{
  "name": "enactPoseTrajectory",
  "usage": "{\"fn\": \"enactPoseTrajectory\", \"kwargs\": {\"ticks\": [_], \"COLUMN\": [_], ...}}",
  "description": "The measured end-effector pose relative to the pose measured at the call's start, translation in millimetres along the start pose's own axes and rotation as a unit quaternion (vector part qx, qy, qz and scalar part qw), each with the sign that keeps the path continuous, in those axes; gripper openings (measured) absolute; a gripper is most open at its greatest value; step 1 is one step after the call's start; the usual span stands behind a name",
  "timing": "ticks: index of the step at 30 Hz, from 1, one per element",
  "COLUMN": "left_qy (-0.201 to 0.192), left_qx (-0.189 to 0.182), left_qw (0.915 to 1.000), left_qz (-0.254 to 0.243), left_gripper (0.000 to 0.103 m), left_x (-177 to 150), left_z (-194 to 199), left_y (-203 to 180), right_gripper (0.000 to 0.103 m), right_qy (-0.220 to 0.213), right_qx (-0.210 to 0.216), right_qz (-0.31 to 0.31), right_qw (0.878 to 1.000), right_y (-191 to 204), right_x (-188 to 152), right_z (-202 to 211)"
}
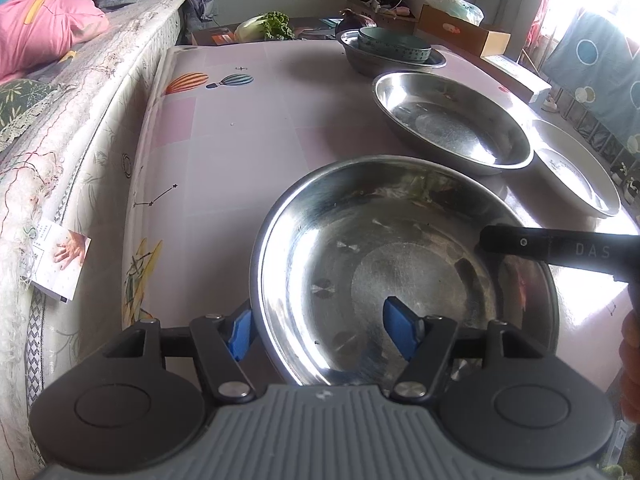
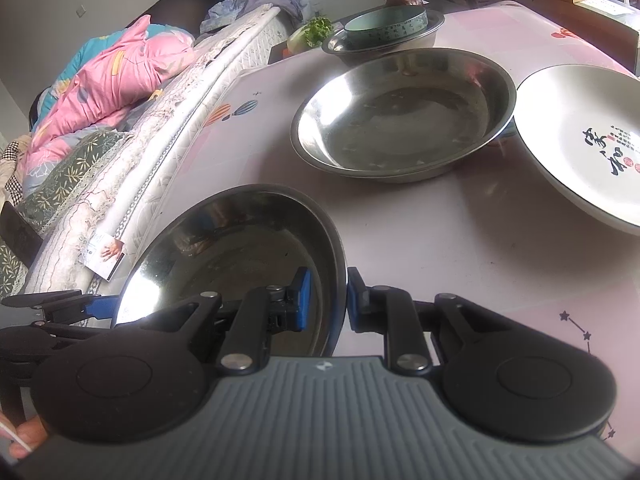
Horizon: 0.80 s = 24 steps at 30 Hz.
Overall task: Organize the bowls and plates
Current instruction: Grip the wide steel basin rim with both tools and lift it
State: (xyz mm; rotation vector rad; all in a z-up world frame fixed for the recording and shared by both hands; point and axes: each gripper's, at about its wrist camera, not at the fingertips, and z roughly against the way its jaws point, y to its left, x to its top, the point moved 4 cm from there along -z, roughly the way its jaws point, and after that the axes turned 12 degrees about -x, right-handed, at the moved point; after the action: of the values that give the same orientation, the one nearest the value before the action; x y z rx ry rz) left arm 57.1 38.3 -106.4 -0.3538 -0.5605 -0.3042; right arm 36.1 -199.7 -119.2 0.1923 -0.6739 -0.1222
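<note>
A steel plate (image 1: 400, 264) lies on the pink table at the near edge. My left gripper (image 1: 320, 332) straddles its left rim with the blue pads wide apart, one outside and one inside. My right gripper (image 2: 326, 300) has its pads close on either side of the same plate's (image 2: 240, 260) right rim. A second steel plate (image 1: 452, 120) (image 2: 404, 116) lies beyond it. A white plate with black characters (image 2: 580, 144) (image 1: 576, 168) lies to the right. A teal bowl (image 1: 394, 44) (image 2: 386, 24) sits inside a steel bowl (image 1: 360, 60) (image 2: 340, 46) at the back.
A mattress edge (image 1: 80, 152) with pink bedding (image 1: 44, 28) runs along the table's left side. Greens (image 1: 264, 26) and cardboard boxes (image 1: 460, 28) stand behind the table. A paper tag (image 1: 60, 264) hangs on the mattress.
</note>
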Motion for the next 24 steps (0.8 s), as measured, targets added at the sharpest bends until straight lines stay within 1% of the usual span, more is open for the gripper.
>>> {"fn": "enactPoseTrajectory", "kwargs": {"ticks": [10,24], "left_qy": [-0.001,-0.002], "left_qx": [0.018,0.019], "left_qw": [0.9997,0.9997], "left_qz": [-0.019,-0.019], "left_gripper": [0.069,0.069], "left_x": [0.6,0.7], "left_z": [-4.9,-4.0], "left_y": [-2.4,-3.6], "right_gripper": [0.018,0.019], "right_qy": [0.001,-0.003], "right_qx": [-0.002,-0.008], "right_qz": [0.004,0.012], "right_qw": [1.000,1.000], "right_y": [1.6,4.8], "right_x": [-2.2,-1.9], "right_z": [-2.3,-0.8]}}
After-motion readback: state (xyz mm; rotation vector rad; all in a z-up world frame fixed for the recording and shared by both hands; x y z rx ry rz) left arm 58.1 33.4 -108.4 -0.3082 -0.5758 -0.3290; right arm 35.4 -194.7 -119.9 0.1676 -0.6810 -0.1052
